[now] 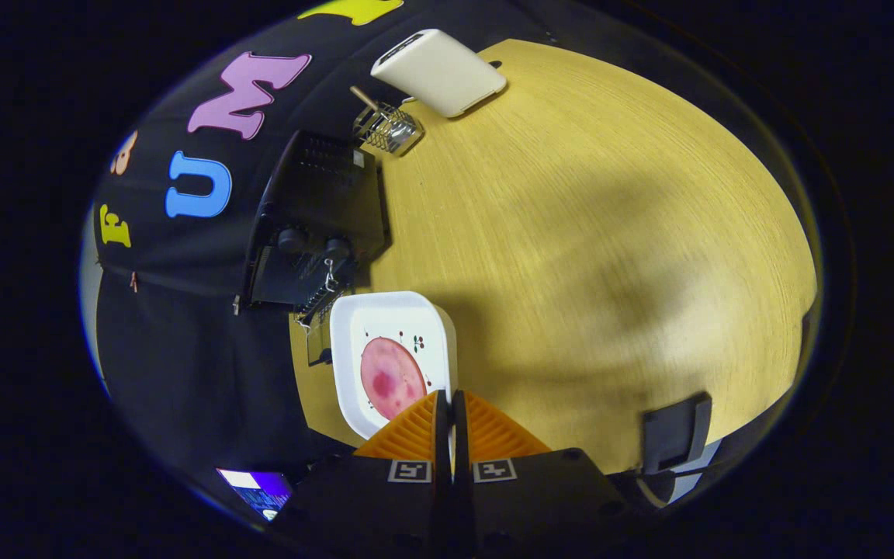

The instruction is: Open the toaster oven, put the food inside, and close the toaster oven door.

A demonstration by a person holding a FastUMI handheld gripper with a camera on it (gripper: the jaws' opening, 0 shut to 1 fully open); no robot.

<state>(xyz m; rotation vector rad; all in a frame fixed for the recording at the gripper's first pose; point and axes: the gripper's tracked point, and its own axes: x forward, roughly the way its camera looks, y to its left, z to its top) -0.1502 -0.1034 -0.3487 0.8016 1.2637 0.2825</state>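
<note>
Hand-held gripper (451,404) fingers pinched together on the rim of a white plate (354,326), holding it. Pink round food slice (391,378) sits on the plate just ahead. Black toaster oven (315,225) beyond, on the table (587,233).

The hand-held gripper (451,404), fingers nearly closed on the rim of the white plate (424,310), has a broad stretch of bare desk (610,233) open beside and beyond the plate. On the plate's other side, the black toaster oven (315,225) stands just beyond it against the booth wall. Farther off, a wire basket (387,128) and a white box-shaped appliance (439,71) crowd the desk's far edge.
</note>
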